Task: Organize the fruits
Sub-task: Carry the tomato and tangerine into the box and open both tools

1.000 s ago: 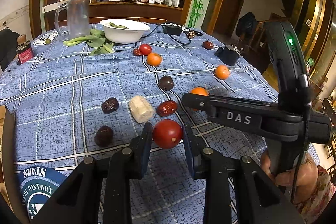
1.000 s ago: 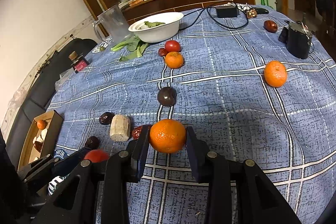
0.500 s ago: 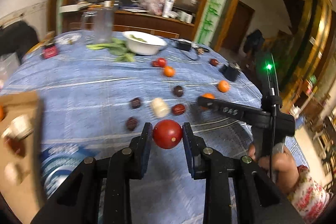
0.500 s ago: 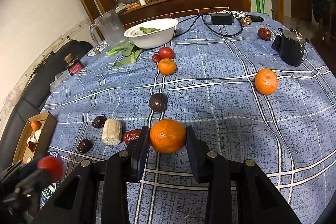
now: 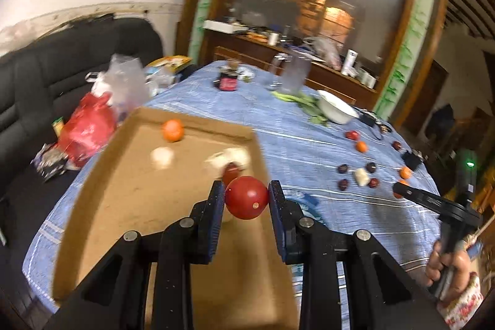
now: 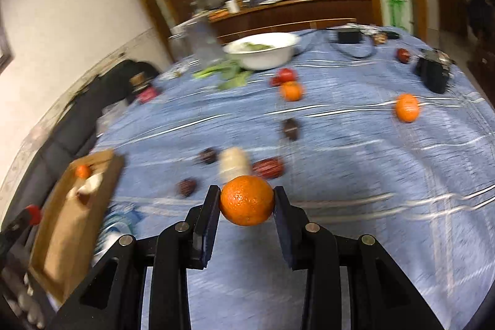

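Red tomato point(image 5: 246, 197) pinched between the left gripper point(image 5: 246, 201) jaws above the near right part of the cardboard box point(image 5: 99, 175), orange point(image 6: 247, 200) clamped in the right gripper point(image 6: 247, 204) over the blue tablecloth point(image 6: 355, 163) right of the box, loose fruit beyond.

Blue plaid tablecloth point(image 6: 355, 144), white bowl point(image 6: 263, 51) holding greens, leafy greens point(image 6: 229, 75) beside it (blurred), clear pitcher point(image 5: 294, 75), black adapter with cable point(image 6: 349, 37), black sofa point(image 5: 46, 67), red bag point(image 5: 86, 132), wooden counter point(image 6: 294, 13) behind.
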A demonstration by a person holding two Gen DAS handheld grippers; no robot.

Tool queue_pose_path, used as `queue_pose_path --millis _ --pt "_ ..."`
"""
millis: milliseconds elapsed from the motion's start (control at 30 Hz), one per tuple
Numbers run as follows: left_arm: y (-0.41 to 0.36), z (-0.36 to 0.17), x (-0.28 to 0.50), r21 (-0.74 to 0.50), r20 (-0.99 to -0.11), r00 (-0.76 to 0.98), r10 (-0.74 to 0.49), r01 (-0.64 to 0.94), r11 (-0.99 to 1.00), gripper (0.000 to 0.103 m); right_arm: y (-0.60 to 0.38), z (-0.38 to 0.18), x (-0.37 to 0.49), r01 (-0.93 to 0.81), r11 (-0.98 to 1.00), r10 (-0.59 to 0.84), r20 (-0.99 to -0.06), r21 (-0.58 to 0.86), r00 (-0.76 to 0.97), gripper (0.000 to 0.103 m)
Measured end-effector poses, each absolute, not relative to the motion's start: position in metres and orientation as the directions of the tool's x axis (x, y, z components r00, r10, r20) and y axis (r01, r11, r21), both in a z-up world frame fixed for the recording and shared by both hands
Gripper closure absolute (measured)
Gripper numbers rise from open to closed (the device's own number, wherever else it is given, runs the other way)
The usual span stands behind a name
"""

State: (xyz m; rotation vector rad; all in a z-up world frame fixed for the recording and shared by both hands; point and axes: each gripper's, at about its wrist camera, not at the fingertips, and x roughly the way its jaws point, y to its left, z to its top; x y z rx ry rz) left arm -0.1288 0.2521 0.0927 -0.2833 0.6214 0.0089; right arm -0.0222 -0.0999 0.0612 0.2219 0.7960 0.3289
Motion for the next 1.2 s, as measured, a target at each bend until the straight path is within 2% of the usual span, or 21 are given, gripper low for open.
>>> queue_pose_path --millis 267,433,567,767,833,867,933,1000,1200 --pt "0.296 0.071 -0.115 -0.243 -0.675 0.737 -0.026 -0.188 0.952 0.075 0.026 0.086 -0.051 -0.461 0.847 0.505 -0.672 0.265 0.541 0.066" --pt "0.324 0.053 -0.093 -0.258 -0.747 0.664 -0.036 -0.24 0.936 0.075 0.101 0.074 -0.057 -0.57 0.779 0.559 -0.702 0.261 0.442 0.065" --pt "0.335 0.046 -0.082 -0.255 -0.771 0.636 -0.028 -0.268 0.929 0.075 0.143 0.06 -0.059 -0.621 0.742 0.566 -0.731 0.251 0.381 0.065" --pt "0.339 0.042 -0.076 -0.274 -0.78 0.623 -0.054 -0.263 0.925 0.074 0.173 0.037 -0.054 -0.641 0.729 0.539 -0.776 0.238 0.326 0.065" --pt "0.339 0.041 -0.075 -0.275 -0.779 0.624 -0.057 -0.259 0.926 0.068 0.174 0.033 -0.052 -0.631 0.738 0.534 -0.779 0.24 0.329 0.065" --pt "0.339 0.04 -0.074 -0.281 -0.778 0.624 -0.066 -0.253 0.926 0.064 0.175 0.032 -0.05 -0.626 0.741 0.534 -0.779 0.242 0.33 0.063" --pt "0.337 0.04 -0.075 -0.279 -0.779 0.623 -0.072 -0.241 0.929 0.063 0.173 0.034 -0.053 -0.62 0.743 0.544 -0.767 0.252 0.34 0.055" --pt "0.337 0.04 -0.074 -0.279 -0.779 0.622 -0.074 -0.238 0.93 0.062 0.171 0.037 -0.052 -0.615 0.748 0.547 -0.757 0.251 0.356 0.044" --pt "0.339 0.042 -0.076 -0.304 -0.765 0.637 -0.092 -0.232 0.924 0.06 0.144 0.057 -0.061 -0.575 0.765 0.574 -0.713 0.292 0.402 0.044"
